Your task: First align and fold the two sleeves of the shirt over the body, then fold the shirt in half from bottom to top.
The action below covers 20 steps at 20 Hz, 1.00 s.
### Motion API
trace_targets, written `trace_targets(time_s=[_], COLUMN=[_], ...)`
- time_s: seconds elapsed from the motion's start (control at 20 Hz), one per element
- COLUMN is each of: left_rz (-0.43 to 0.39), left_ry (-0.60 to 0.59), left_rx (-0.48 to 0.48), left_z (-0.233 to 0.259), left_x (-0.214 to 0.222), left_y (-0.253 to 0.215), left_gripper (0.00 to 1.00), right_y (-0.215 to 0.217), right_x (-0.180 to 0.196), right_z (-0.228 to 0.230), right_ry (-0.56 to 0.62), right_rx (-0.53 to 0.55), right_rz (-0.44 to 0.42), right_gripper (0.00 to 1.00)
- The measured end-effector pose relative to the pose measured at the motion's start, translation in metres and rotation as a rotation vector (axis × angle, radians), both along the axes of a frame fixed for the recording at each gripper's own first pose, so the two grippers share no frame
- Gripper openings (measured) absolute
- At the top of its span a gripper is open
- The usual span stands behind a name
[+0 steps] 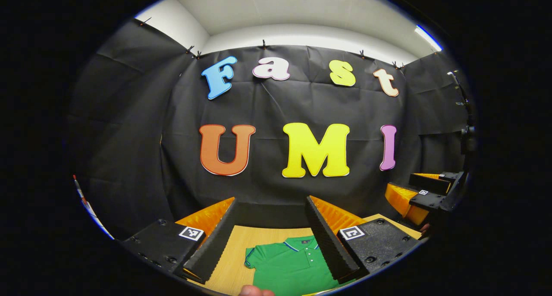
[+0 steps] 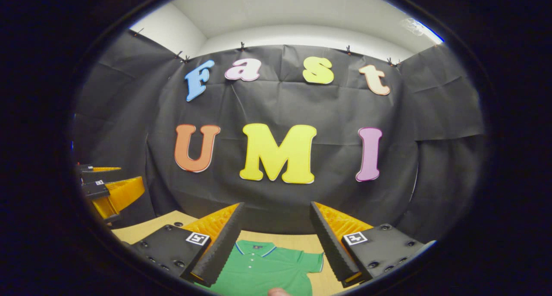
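Left gripper view — green shirt point(image 1: 293, 266) flat on wooden table point(image 1: 233, 261).

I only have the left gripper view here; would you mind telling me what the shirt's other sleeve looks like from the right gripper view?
Observer: In the right gripper view the green shirt has that sleeve spread flat on the wooden table, not folded over the body.
Operator: Thank you. Is the right gripper holding anything?
Observer: No, the right gripper is open above the shirt with nothing between its fingers.
Operator: And how does my left gripper look from there?
Observer: The left gripper appears at the left edge of that view, above the table's far corner and apart from the shirt.
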State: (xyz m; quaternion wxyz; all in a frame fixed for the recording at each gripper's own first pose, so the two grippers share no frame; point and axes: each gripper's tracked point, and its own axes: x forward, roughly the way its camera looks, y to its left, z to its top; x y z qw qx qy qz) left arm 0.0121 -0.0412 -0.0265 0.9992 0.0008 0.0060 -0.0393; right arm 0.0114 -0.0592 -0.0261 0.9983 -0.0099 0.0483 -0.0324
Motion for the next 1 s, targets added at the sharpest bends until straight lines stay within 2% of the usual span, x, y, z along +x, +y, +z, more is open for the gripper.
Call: trace_targets(time_s=[0.15,0.25,0.65,0.8,1.0], left_rz=[0.000,-0.008,0.012,0.018,0.037], left_ry=[0.016,0.044,0.100,0.116,0.147], left_rx=[0.000,-0.005,0.030,0.035,0.029], left_z=[-0.014,-0.023,-0.045,-0.049,-0.062], left_x=[0.006,0.008,0.014,0.016,0.023], left_y=[-0.002,-0.005,-0.005,-0.009,-0.015], left_gripper=[0.98,0.99,0.98,0.99,0.99], right_y=[-0.017,-0.036,-0.082,-0.094,-0.111], right_x=[0.001,0.002,0.030,0.041,0.050], right_z=[-0.011,-0.026,-0.099,-0.133,-0.191], right_ry=[0.037,0.095,0.355,0.485,0.718], right_rx=[0.012,0.034,0.132,0.215,0.395], right_rz=[-0.003,-0.017,0.023,0.047,0.026], right_gripper=[0.96,0.96,0.96,0.97,0.96])
